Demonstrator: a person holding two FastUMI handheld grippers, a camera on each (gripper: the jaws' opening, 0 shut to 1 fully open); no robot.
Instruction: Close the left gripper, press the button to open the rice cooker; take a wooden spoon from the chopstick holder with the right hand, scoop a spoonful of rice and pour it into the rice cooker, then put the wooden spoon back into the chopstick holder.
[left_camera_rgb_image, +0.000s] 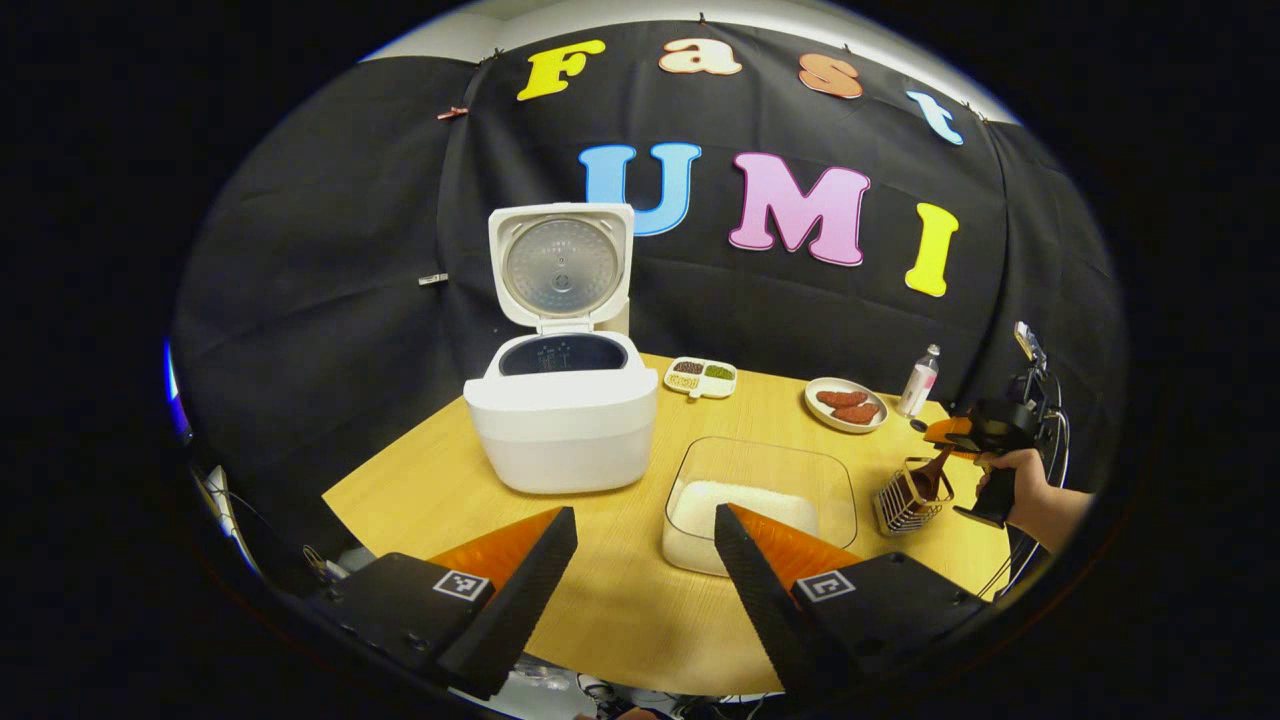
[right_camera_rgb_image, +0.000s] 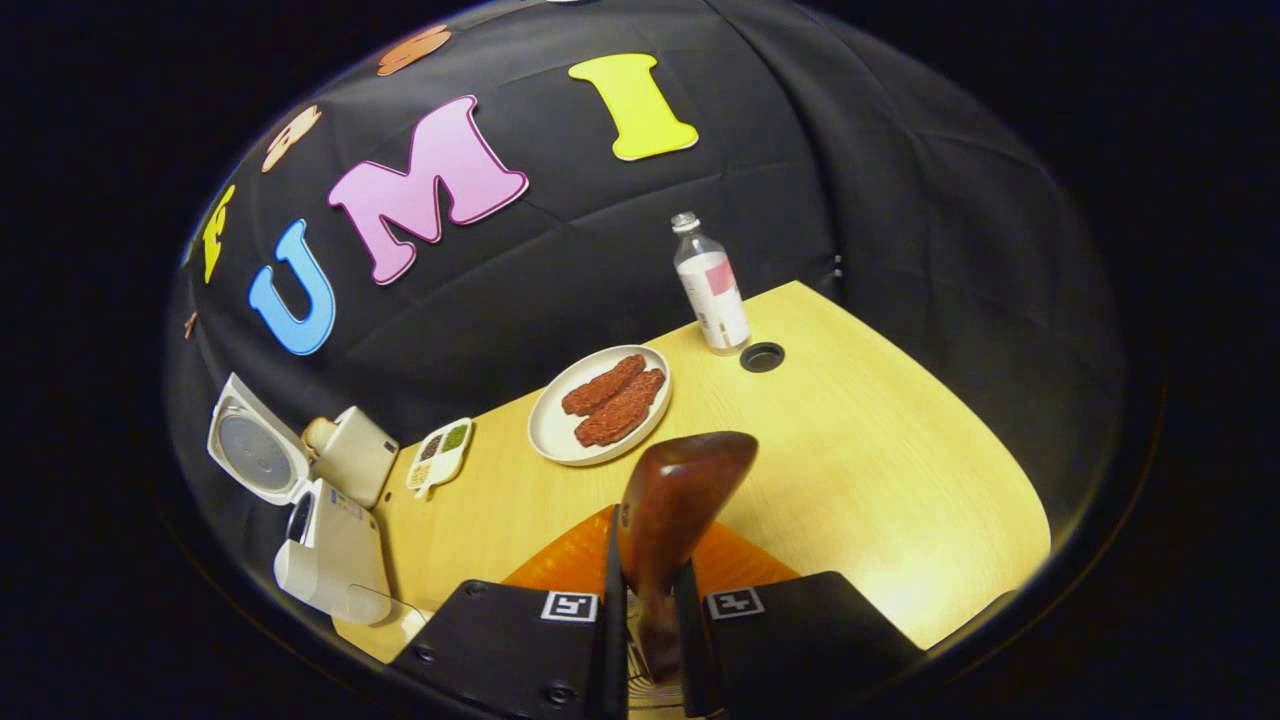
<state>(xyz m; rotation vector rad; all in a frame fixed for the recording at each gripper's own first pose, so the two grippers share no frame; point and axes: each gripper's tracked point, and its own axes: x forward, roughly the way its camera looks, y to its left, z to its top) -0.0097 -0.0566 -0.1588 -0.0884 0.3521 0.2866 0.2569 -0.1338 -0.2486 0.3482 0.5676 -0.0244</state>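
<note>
Here, one wooden spoon (right_camera_rgb_image: 668, 500) in right gripper (right_camera_rgb_image: 648, 600).

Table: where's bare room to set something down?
Free: the table corner right of the plate and in front of the bottle; also the strip in front of the rice cooker. Crowded: the rice tub sits tight between cooker and chopstick holder, where the right tool grips the wooden spoon.
</note>
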